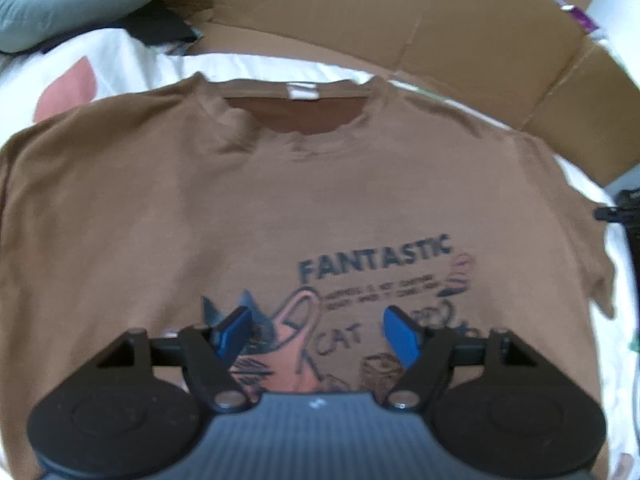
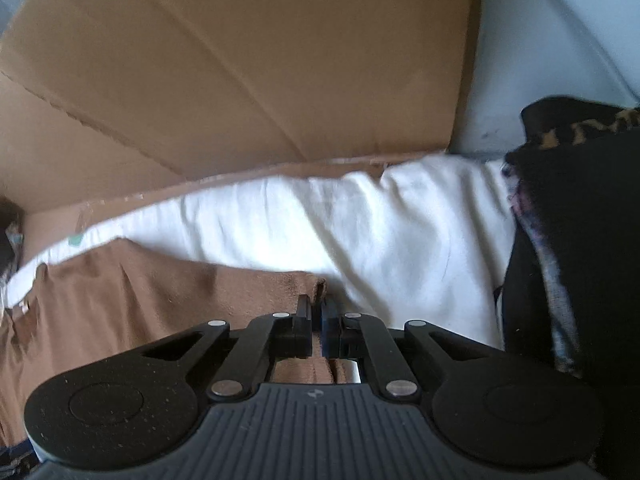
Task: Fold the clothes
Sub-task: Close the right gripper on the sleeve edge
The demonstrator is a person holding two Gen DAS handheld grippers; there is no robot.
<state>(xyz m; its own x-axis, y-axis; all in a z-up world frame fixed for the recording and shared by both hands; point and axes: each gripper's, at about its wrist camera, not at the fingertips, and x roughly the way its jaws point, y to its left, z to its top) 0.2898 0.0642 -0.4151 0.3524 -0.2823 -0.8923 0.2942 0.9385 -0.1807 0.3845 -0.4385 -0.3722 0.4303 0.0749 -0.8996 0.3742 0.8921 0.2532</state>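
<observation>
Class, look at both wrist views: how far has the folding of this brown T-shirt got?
Done: the brown T-shirt lies spread flat, print up, on the white sheet; no fold shows yet. In hand: the right gripper has closed on the shirt's edge, with brown cloth between its fingers. The left gripper hovers open over the print, gripping nothing. Left: every fold.

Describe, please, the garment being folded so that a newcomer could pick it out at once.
Start from the white bedding in front of the flattened cardboard. Spread flat on it, collar towards the cardboard, lies the brown T-shirt. Its chest print reading FANTASTIC, with a cat drawing, sets it apart from the dark clothes alongside.
</observation>
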